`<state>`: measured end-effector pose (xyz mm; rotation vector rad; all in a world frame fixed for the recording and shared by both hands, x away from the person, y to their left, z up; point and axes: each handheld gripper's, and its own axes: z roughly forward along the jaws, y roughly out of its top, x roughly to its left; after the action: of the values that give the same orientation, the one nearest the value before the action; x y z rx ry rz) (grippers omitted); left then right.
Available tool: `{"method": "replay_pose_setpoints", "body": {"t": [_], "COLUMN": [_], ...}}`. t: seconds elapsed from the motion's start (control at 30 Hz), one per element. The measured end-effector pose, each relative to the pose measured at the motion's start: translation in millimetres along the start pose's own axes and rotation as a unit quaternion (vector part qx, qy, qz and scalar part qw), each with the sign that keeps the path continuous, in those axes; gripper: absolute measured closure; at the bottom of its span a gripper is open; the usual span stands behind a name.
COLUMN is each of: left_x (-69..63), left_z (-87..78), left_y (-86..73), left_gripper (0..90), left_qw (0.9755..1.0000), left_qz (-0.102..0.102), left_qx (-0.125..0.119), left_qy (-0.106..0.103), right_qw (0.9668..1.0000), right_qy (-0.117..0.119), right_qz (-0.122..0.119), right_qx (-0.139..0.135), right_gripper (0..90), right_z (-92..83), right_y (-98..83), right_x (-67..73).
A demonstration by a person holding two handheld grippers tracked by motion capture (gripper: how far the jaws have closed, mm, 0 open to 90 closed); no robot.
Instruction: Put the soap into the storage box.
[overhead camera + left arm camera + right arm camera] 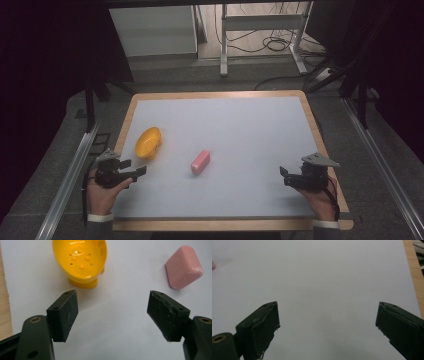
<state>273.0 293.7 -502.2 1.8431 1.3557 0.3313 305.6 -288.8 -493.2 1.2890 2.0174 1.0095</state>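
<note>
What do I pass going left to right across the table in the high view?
Left gripper → yellow dish → pink soap bar → right gripper.

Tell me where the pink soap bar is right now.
In the high view the pink soap bar lies on the white table top, left of centre, just right of the yellow soap dish and ahead of the left gripper.

On my white table (240, 125) I count one yellow soap dish (148, 142) and one pink soap bar (200, 162). I hold two grippers, my left gripper (134, 168) and my right gripper (283, 175), each with two black jaws.
</note>
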Motion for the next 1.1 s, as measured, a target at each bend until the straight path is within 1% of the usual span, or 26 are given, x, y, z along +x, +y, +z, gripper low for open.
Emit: {"method": "replay_pose_setpoints", "body": {"t": [0.03,0.1,0.17,0.23,0.33,0.43,0.47,0.53,0.6,0.7,0.73,0.77,0.87,0.93,1.0,1.1], "left_x": [-0.3,-0.1,0.0,0.2,-0.4,-0.9,-1.1,-1.5,-2.7,-5.5,-7.0,-8.6,-13.1,-16.7,-17.5,-19.6], "left_z": [0.5,0.1,-1.9,-4.6,-6.5,-6.4,-6.3,-6.1,-6.1,-5.8,-6.0,-6.4,-8.7,-10.7,-11.2,-13.0], "left_y": [-0.5,-0.8,-1.5,-1.3,-0.9,-1.3,-1.5,-1.6,-1.9,-2.4,-2.3,-1.7,0.2,1.2,1.5,2.6], "left_gripper": [25.3,25.3,25.4,26.6,26.7,26.8,26.8,26.8,26.8,26.8,26.8,26.8,26.8,26.7,25.6,25.0], "left_qw": [1.0,1.0,0.9999,0.9998,0.9998,0.9999,0.9999,0.9999,0.9999,0.9998,0.9998,0.9997,0.9996,0.9996,0.9996,0.9997], "left_qz": [0.0,0.0,-0.003,-0.004,-0.003,-0.001,-0.001,0.002,0.002,0.005,0.007,0.008,0.012,0.011,0.009,0.005], "left_qx": [0.0,-0.001,-0.009,-0.016,-0.016,-0.014,-0.013,-0.011,-0.012,-0.011,-0.01,-0.01,-0.009,-0.006,-0.004,-0.004], "left_qy": [0.001,0.003,0.008,0.008,0.007,0.007,0.007,0.01,0.012,0.013,0.017,0.02,0.024,0.025,0.025,0.023], "right_qw": [1.0,1.0,0.9999,0.9999,0.9997,0.9995,0.9995,0.9995,0.9996,0.9997,0.9997,0.9998,0.9998,0.9998,0.9998,0.9999], "right_qy": [0.003,-0.002,-0.001,-0.002,-0.005,-0.007,-0.007,-0.01,-0.008,-0.001,-0.001,0.006,0.008,0.008,0.006,0.004], "right_qz": [0.004,0.006,0.007,0.004,0.005,0.005,0.005,-0.004,-0.003,-0.001,-0.001,0.001,-0.003,-0.001,0.003,-0.002], "right_qx": [-0.001,-0.005,-0.009,-0.013,-0.025,-0.029,-0.029,-0.03,-0.028,-0.023,-0.023,-0.021,-0.019,-0.02,-0.021,-0.017], "right_gripper": [4.8,5.8,6.5,6.8,7.2,7.9,7.9,8.6,8.6,8.6,8.6,8.6,8.6,8.6,8.6,8.6], "right_z": [-0.1,-0.5,-0.6,-1.4,-5.8,-8.8,-8.8,-9.3,-8.9,-5.9,-5.9,-4.5,-2.7,-2.5,-2.3,-1.5], "right_y": [-0.1,0.1,0.0,-0.4,-1.8,-2.9,-2.9,-5.0,-5.2,-6.1,-6.1,-6.5,-6.8,-6.9,-7.1,-7.4], "right_x": [-1.1,-2.1,-2.2,-2.5,-4.8,-6.7,-6.7,-7.4,-7.8,-9.8,-9.8,-10.1,-10.1,-11.2,-12.1,-12.2]}}
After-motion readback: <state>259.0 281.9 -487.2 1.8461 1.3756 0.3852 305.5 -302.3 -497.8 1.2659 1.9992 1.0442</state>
